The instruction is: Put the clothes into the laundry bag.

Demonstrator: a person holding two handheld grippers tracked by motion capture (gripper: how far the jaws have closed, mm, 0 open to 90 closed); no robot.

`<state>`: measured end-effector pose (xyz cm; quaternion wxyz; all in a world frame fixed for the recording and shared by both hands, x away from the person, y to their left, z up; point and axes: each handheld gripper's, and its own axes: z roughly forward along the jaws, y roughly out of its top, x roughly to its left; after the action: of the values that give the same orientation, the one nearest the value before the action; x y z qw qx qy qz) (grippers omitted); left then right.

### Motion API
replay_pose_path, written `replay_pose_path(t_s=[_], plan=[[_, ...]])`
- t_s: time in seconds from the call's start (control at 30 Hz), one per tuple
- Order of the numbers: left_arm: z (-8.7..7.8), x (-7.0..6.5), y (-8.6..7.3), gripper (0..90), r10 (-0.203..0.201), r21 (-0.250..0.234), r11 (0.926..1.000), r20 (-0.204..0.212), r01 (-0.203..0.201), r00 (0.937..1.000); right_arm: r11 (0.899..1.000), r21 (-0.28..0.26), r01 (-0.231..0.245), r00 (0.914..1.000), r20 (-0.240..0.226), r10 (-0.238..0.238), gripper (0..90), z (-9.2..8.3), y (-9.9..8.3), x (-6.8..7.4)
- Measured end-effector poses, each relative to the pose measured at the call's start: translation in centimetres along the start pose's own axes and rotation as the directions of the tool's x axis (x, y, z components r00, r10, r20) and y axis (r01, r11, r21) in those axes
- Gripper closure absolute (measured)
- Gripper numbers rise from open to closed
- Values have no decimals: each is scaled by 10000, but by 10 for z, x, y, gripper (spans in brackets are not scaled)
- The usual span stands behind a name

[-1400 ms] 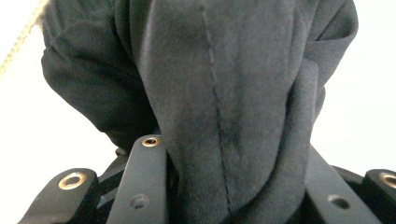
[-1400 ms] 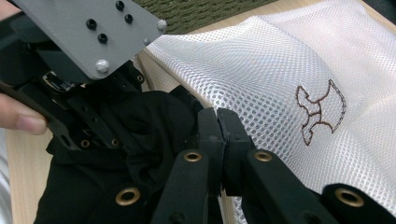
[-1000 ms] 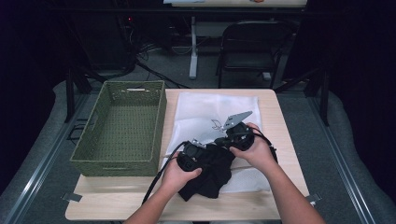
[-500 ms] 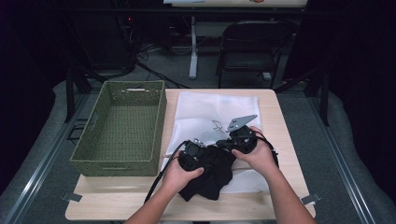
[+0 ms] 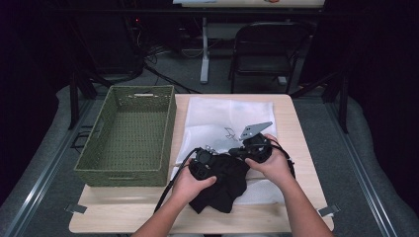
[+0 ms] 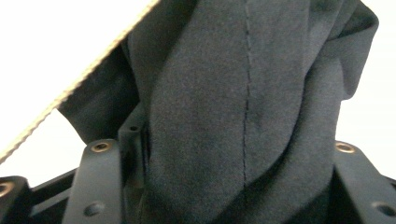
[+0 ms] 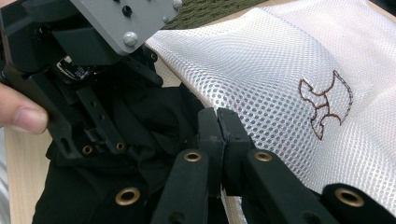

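We see the black cloth (image 5: 222, 185) bunched on the mesh bag (image 5: 232, 116) at the desk's near edge: soft, light, floppy, best pinched at a fold. Left hand-held gripper (image 5: 203, 165) has been opening, cloth loose between its jaws; right hand-held gripper (image 7: 218, 122) clamped on the bag's edge

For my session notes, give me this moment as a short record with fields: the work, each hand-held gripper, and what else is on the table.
work: black garment handled at the white mesh bag
left hand-held gripper: jaws just opening, garment between them
right hand-held gripper: shut on the mesh bag edge
basket: green, woven, left of the bag
table: light wood
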<state>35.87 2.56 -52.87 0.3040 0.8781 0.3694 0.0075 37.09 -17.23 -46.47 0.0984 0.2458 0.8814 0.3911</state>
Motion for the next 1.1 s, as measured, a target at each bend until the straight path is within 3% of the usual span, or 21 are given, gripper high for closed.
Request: replay_pose_path(t_s=[0.53,0.97,1.1], plan=[[-15,-11,-2,226,198,-361,9992,3,-197,9998,9997,-189,-141,9999,-74,140,893,-1,-2,-3],[-36,-16,-10,223,322,-804,9963,132,-311,9994,9996,-236,-171,9998,-127,168,893,-1,-3,-4],[-41,-18,-16,215,381,-745,9966,217,-364,9990,9995,-252,-214,9997,-125,210,893,-2,-3,-4]])
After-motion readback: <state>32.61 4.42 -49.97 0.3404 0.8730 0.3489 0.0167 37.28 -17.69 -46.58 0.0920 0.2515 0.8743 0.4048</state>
